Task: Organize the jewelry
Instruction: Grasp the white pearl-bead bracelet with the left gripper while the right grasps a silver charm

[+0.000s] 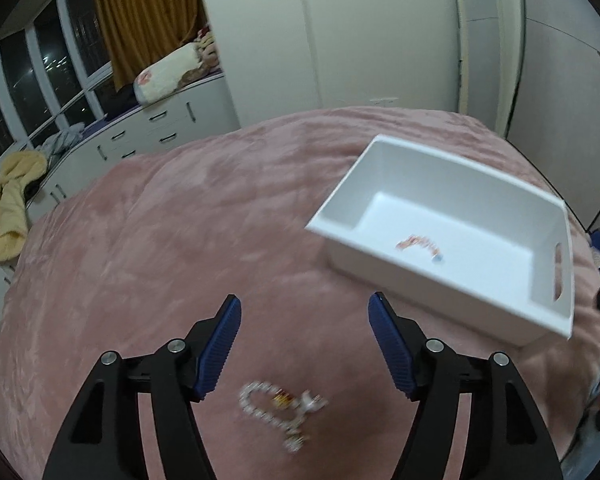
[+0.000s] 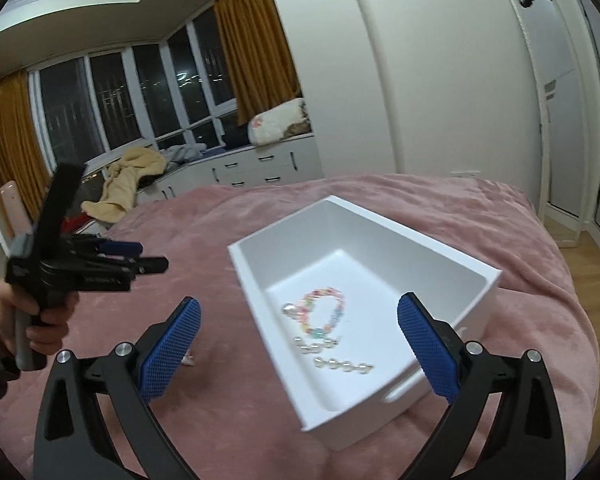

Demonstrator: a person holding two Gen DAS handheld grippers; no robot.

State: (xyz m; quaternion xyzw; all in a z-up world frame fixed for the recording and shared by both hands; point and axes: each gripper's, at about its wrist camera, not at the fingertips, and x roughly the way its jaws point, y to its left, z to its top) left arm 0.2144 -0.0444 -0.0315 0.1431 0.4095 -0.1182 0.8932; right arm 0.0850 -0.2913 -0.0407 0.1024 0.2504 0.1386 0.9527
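A white box (image 1: 456,300) (image 2: 260,304) stands on the pink blanket. In it lie a colourful bead bracelet (image 2: 325,312) (image 1: 418,245) and a string of pearl-like beads (image 2: 334,356). A silvery beaded bracelet with a small charm (image 1: 280,406) lies on the blanket to the left of the box. My left gripper (image 1: 304,316) is open and empty, hovering just over that bracelet; it also shows in the right wrist view (image 2: 140,258). My right gripper (image 2: 298,320) is open and empty above the box's near left corner.
The pink blanket (image 1: 160,220) covers the whole bed. White drawers (image 2: 260,168) with a yellow garment (image 2: 128,184) and a pillow (image 1: 166,72) run under the window at the left. White wardrobe doors stand behind the bed.
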